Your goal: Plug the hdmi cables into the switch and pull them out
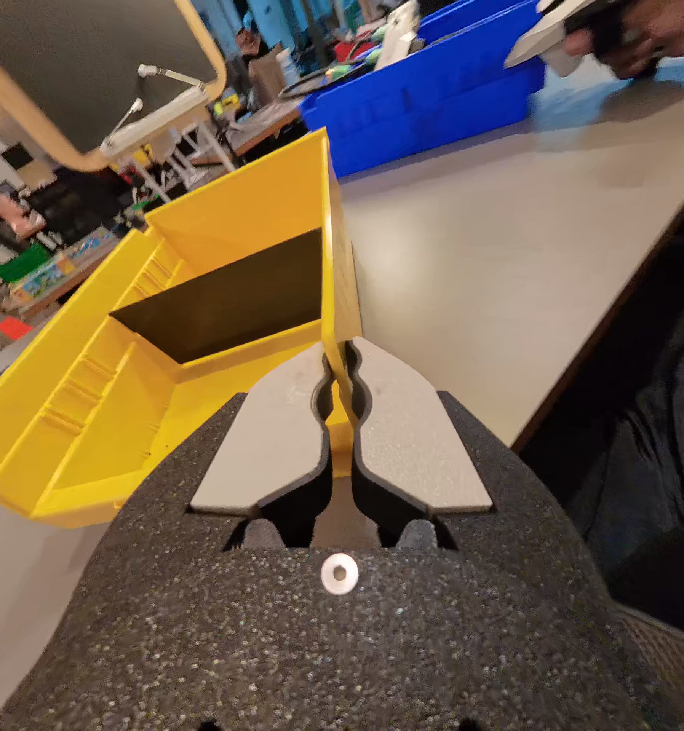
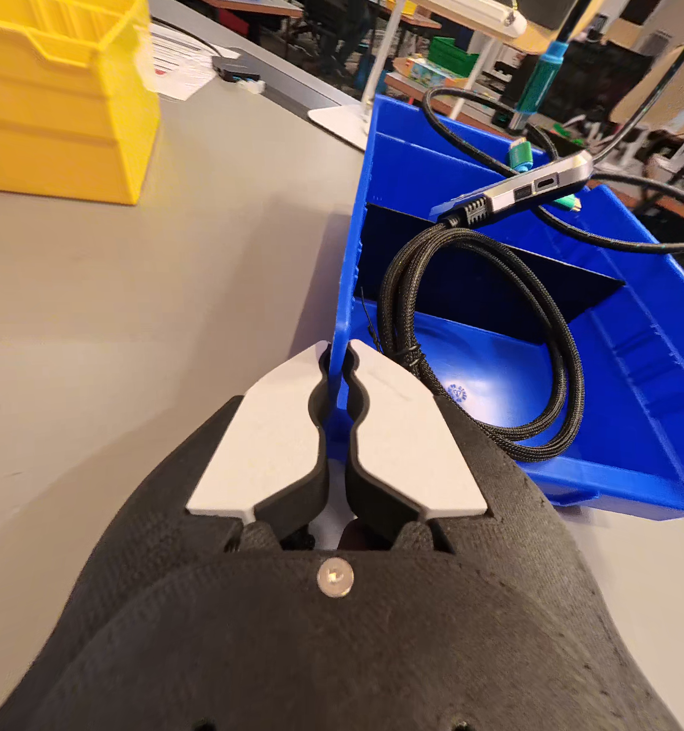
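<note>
My left gripper [image 1: 337, 348] is shut on the right side wall of the yellow bin [image 1: 221, 221], which holds only a black divider [image 1: 229, 300]. My right gripper [image 2: 337, 350] is shut on the left side wall of the blue bin [image 2: 372, 166]. Inside the blue bin lie the silver switch [image 2: 530, 190], its coiled black braided cable [image 2: 479, 340], and black HDMI cables with green plugs [image 2: 520, 156]. The right gripper also shows blurred at the top right of the left wrist view [image 1: 546, 43], held by a hand, at the blue bin [image 1: 411, 106].
The grey table [image 1: 490, 245] lies between the two bins; its front edge runs down the right of the left wrist view. The yellow bin [image 2: 55, 103] shows at the far left of the right wrist view. Papers [image 2: 174, 63] and a white lamp base [image 2: 336, 118] lie beyond. My right fingertips sit around 40 cm from my left ones.
</note>
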The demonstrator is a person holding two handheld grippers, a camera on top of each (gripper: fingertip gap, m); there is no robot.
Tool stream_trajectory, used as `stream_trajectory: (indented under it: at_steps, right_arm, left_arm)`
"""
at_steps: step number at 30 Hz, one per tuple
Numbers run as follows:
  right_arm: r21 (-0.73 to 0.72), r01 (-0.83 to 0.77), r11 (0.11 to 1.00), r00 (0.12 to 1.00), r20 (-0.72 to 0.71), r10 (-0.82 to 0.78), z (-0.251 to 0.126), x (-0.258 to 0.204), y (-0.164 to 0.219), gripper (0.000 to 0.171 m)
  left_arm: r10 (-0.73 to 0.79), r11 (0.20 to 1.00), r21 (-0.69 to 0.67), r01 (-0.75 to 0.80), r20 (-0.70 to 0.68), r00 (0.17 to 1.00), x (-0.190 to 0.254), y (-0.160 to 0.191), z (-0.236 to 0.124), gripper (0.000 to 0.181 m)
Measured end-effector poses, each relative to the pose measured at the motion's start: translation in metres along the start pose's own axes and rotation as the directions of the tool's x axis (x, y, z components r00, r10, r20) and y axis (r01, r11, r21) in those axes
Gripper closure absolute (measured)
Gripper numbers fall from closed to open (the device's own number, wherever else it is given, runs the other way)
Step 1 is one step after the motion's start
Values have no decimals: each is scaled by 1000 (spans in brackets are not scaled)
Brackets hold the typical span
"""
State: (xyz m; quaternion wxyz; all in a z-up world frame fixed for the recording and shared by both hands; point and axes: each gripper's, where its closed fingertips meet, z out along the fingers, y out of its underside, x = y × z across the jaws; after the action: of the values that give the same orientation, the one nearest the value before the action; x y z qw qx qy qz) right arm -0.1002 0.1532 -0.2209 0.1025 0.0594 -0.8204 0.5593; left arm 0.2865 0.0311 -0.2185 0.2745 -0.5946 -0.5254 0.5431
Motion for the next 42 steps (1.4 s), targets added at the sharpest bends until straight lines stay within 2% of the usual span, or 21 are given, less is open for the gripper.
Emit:
stream_trajectory:
  at_steps: [10,16,23,29,34,37,42]
  right_arm:
    - [65,43,997,944,324,-62,1,-40,-10,166]
    - [113,72,991,836,534,-122,4,-66,-18,166]
    - [146,87,985,704,691,-164,20,-87,-29,165]
    - [150,85,985,639,750,-170,44,-111,-44,166]
    - [142,59,988,659,738,-145,69,-127,-60,167]
    - [198,-42,979,667,735,-120,56,-121,-77,165]
    - [211,-79,974,757,648,-79,15,-84,-83,163]
  left_arm:
    - [92,990,125,-62,-251,963,50,-9,-40,177]
    - [116,983,176,-50,-393,912,71,-10,-65,178]
    - [141,976,214,-31,-519,843,92,-10,-94,178]
    - [152,972,234,-16,-575,804,103,-14,-94,178]
    - [159,971,237,-15,-603,782,109,-20,-79,178]
    - [163,971,240,-14,-611,775,112,-24,-72,178]
    - [172,969,246,-12,-641,748,126,-33,-58,178]
